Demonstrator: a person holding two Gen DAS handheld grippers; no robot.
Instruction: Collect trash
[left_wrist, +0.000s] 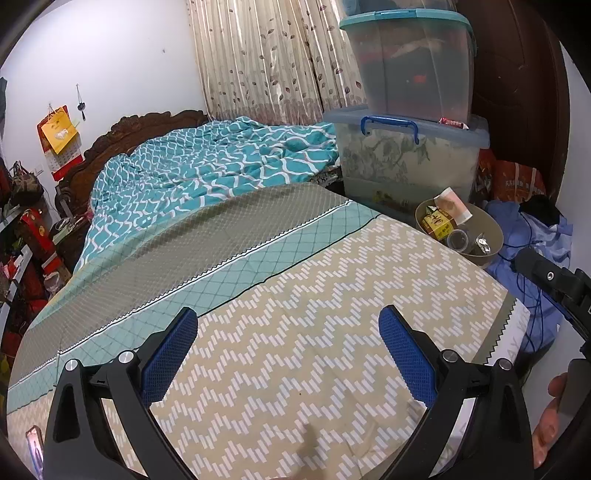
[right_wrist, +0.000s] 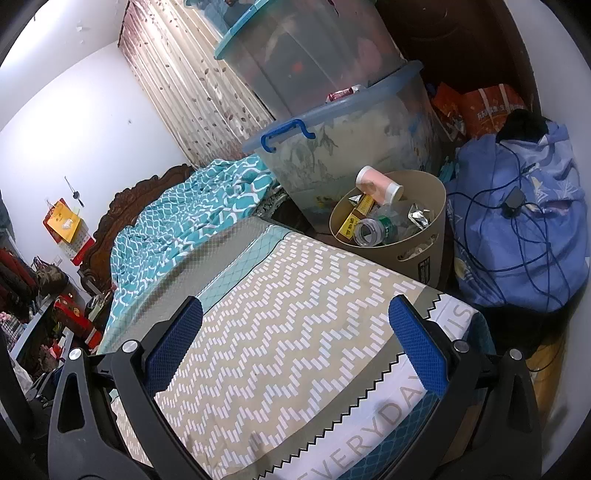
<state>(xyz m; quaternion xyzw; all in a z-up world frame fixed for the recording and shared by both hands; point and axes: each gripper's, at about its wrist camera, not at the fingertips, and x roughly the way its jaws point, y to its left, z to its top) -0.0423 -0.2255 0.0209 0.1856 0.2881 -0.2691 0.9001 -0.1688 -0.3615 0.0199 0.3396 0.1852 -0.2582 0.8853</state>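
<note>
A tan round bin (left_wrist: 493, 240) (right_wrist: 436, 206) stands off the bed's far right corner, holding trash: a pink and white tube (right_wrist: 378, 184), a yellow box (right_wrist: 352, 221), a clear plastic bottle (right_wrist: 371, 230) and a foil wrapper (right_wrist: 419, 216). My left gripper (left_wrist: 288, 334) hovers open over the zigzag bedsheet (left_wrist: 295, 295), nothing between its blue pads. My right gripper (right_wrist: 295, 325) is also open above the sheet's corner, empty, with the bin ahead and to its right. The other gripper's black body (left_wrist: 554, 284) shows at the left wrist view's right edge.
Two stacked clear storage boxes (left_wrist: 410, 147) (right_wrist: 332, 122) rise behind the bin. A teal patterned quilt (left_wrist: 207, 166) covers the bed's far half. A blue cloth bundle with cables (right_wrist: 517, 221) lies right of the bin. Cluttered shelves (left_wrist: 22, 251) line the left wall.
</note>
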